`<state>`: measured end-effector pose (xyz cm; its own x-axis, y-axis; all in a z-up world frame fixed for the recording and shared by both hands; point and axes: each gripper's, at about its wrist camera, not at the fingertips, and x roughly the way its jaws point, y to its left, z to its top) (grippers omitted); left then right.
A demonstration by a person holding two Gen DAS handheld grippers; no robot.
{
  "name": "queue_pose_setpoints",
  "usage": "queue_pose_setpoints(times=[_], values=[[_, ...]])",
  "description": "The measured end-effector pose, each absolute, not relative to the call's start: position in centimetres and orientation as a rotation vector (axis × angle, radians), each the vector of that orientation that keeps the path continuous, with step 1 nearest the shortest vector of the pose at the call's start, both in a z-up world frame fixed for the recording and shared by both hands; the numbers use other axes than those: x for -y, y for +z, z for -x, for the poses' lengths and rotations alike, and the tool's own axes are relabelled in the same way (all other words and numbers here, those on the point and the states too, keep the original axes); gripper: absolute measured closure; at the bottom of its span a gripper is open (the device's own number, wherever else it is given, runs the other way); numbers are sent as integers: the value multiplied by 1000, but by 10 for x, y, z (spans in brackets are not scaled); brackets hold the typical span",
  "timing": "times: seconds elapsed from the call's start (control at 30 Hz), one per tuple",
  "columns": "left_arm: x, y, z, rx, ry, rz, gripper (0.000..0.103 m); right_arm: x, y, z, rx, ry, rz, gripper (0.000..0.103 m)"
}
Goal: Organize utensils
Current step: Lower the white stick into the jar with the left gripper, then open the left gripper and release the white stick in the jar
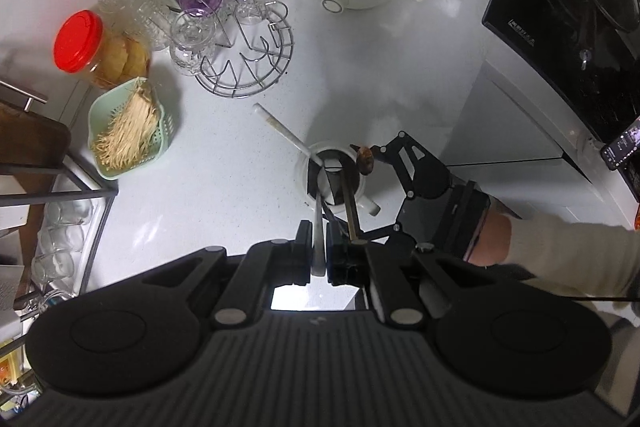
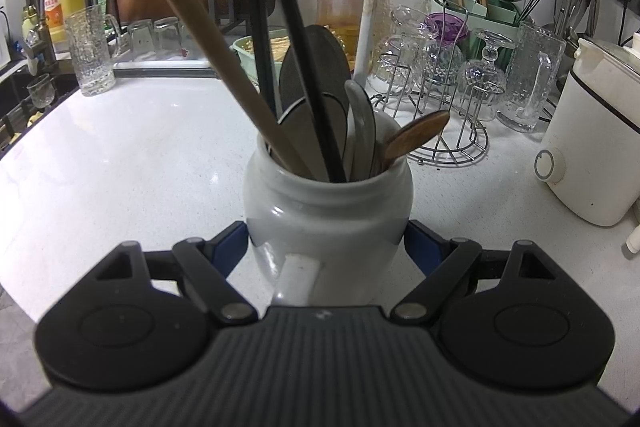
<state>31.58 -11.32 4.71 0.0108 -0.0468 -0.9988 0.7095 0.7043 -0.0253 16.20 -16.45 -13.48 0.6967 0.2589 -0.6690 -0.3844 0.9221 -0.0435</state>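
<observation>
Now mid-insertion: left gripper (image 1: 319, 251) clamped on pale utensil handle (image 1: 318, 227), lower centre, above white ceramic jar (image 2: 328, 211); right gripper (image 2: 326, 247) gripping jar. Next: lower straight, release.

I see a glossy white ceramic jar (image 2: 328, 211) at frame centre, on a smooth, faintly speckled white counter (image 2: 120, 155) with a soft sheen. Out of it stick a matt wooden spoon (image 2: 416, 137), a pale wooden handle (image 2: 208, 43) and dull grey metal blades (image 2: 316, 95) — to the right, shiny wire rack (image 2: 444, 147), clear patterned glasses (image 2: 532, 83).
</observation>
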Motion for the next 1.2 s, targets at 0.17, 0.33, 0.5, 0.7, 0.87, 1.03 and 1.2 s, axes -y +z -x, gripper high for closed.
queue_pose_setpoints(times=[0.17,0.33,0.5,0.7,0.87,1.03,1.2], values=[[111,28,-324,-1458,-637,-541,95,163,-135,-164,-718,358,184,16],[104,23,-324,-1400,-664,-524,95,160,-135,-168,-720,359,185,16],[85,27,-318,-1332,-626,-461,59,157,-135,-173,-724,359,188,16],[51,42,-296,-1174,-556,-297,36,156,-133,-180,-734,376,186,14],[19,50,-268,-1053,-473,-157,27,160,-123,-182,-716,392,166,0],[-6,58,-237,-914,-342,-99,16,161,-97,-176,-696,432,175,0],[-17,67,-202,-794,-238,-74,8,170,-58,-162,-669,465,164,0]])
